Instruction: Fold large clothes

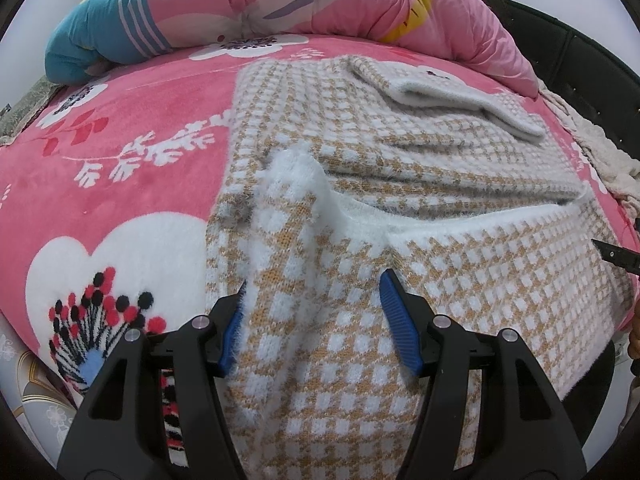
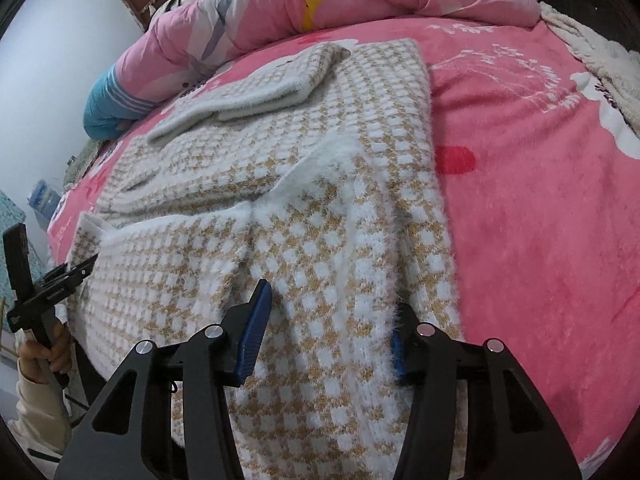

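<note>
A fuzzy white and tan checked sweater (image 1: 360,184) lies spread on the pink flowered bed blanket (image 1: 120,132), one sleeve (image 1: 452,92) folded across its far part. It also shows in the right wrist view (image 2: 280,184). My left gripper (image 1: 314,292) is open, its blue pads either side of the sweater's near left edge, cloth between them. My right gripper (image 2: 332,308) is open over the sweater's near right edge, cloth between its fingers. The left gripper (image 2: 76,272) shows at the left of the right wrist view.
A rolled pink and blue quilt (image 1: 280,4) lies along the far side of the bed, seen too in the right wrist view (image 2: 320,4). A cream fleece throw (image 2: 592,56) lies at the far right. A dark headboard (image 1: 580,60) stands at the right.
</note>
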Demonstrator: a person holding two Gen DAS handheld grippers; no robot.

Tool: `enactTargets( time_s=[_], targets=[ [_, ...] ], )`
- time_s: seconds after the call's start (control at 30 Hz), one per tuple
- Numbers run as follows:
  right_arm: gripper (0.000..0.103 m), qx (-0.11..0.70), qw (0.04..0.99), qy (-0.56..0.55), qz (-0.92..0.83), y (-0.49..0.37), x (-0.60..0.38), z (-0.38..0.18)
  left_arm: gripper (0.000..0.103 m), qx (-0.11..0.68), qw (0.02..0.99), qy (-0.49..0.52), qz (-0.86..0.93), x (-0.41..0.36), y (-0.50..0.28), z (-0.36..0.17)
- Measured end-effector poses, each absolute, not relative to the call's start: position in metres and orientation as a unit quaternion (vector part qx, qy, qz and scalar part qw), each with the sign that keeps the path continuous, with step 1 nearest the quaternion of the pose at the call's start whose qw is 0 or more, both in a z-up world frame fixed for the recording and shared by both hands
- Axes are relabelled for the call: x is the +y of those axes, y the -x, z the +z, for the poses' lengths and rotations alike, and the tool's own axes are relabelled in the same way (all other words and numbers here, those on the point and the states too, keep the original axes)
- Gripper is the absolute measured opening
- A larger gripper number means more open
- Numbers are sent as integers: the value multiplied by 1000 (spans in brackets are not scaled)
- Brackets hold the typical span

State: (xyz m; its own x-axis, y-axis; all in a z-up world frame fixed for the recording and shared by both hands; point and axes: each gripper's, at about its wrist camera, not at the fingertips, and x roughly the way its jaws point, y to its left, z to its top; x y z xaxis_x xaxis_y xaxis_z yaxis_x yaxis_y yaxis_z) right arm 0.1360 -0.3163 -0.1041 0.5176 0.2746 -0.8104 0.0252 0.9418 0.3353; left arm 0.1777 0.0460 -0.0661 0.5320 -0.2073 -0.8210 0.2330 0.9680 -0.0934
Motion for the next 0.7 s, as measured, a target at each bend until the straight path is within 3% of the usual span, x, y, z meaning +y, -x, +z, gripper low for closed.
enactTargets(
  time_s=[0.7],
  targets=[
    [49,492,858,-135,69,-139,-311,-105,62,473,875,-33,-99,38,-178,-65]
  ],
)
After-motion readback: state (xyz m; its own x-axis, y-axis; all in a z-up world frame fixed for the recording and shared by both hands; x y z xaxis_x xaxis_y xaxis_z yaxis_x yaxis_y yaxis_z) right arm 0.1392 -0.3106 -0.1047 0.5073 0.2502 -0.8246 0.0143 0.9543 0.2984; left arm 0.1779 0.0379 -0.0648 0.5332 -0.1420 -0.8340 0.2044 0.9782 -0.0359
